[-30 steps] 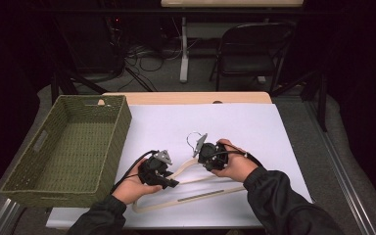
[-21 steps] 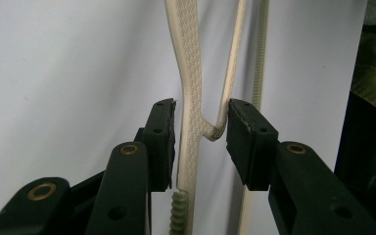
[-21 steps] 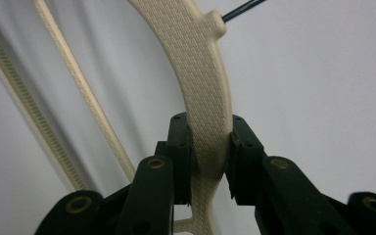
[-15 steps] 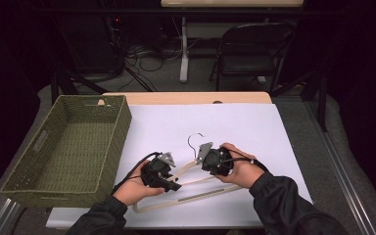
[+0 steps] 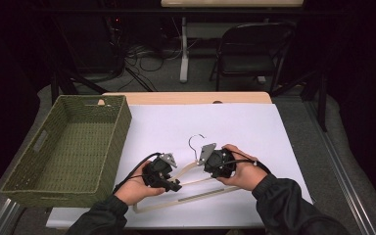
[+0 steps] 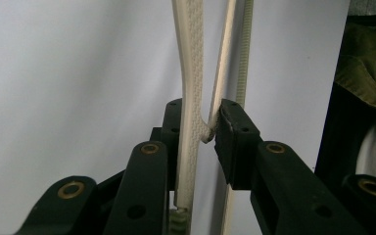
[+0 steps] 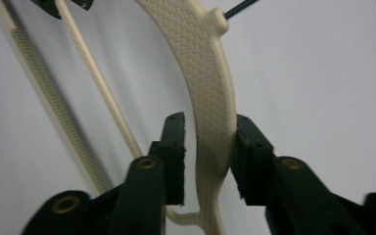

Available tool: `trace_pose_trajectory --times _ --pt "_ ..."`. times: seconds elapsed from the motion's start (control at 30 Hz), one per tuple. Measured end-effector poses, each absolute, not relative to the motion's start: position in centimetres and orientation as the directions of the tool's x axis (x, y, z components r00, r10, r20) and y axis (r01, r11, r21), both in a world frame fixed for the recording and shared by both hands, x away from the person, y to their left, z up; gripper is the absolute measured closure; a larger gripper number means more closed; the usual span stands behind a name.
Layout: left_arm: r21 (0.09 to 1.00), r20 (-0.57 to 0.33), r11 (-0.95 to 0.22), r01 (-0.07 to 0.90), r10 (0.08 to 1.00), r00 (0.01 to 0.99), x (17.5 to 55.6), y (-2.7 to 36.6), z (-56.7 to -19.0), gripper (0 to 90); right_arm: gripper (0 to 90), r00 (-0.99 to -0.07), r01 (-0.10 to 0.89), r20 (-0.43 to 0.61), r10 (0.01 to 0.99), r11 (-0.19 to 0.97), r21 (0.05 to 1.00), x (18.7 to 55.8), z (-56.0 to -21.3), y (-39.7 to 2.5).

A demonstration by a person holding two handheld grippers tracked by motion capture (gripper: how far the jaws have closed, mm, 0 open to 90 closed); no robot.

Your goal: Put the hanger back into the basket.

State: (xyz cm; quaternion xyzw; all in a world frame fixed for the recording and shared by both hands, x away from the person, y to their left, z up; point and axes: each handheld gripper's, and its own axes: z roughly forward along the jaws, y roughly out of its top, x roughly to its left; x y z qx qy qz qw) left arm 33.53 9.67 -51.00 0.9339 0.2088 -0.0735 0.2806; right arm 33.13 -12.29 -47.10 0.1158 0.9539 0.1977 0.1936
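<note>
A white-covered table (image 5: 254, 127) holds a green woven basket (image 5: 68, 147) to the left of a cream clothes hanger (image 5: 186, 188), which lies flat near the person's edge. Over the last second the right gripper (image 5: 214, 161) has slid nearer along the hanger's shoulder — its jaws now straddle that arm, touching on one side with a sliver of gap on the other, so not yet clamped. The left gripper (image 5: 162, 175) is pinched on the hanger's other arm — likely steadying it for a two-handed lift.
</note>
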Motion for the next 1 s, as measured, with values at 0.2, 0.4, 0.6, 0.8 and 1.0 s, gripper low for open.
trace_pose_trajectory --times 0.2,0.4,0.6,0.8,1.0 --pt "0.500 -0.249 -0.757 0.421 0.340 0.907 33.1 9.7 -50.8 77.5 51.8 -0.900 0.193 -0.265 0.345 0.863 0.467 32.3 -46.5 -14.5" --pt "0.503 -0.264 -0.764 0.404 0.309 0.914 32.5 9.7 -50.4 83.3 46.6 -0.901 0.211 -0.242 0.361 0.850 0.484 31.3 -45.8 -16.9" --pt "0.527 -0.230 -0.769 0.361 0.280 0.932 32.0 9.7 -50.1 86.9 42.2 -0.900 0.231 -0.221 0.375 0.841 0.489 31.0 -45.3 -18.1" --pt "0.540 -0.237 -0.759 0.365 0.278 0.931 32.0 9.9 -50.0 87.1 41.5 -0.890 0.254 -0.219 0.400 0.833 0.492 31.2 -45.3 -18.5" --pt "0.559 -0.228 -0.744 0.365 0.285 0.931 31.9 10.5 -49.5 87.3 41.4 -0.883 0.264 -0.220 0.415 0.826 0.498 31.6 -45.1 -19.0"
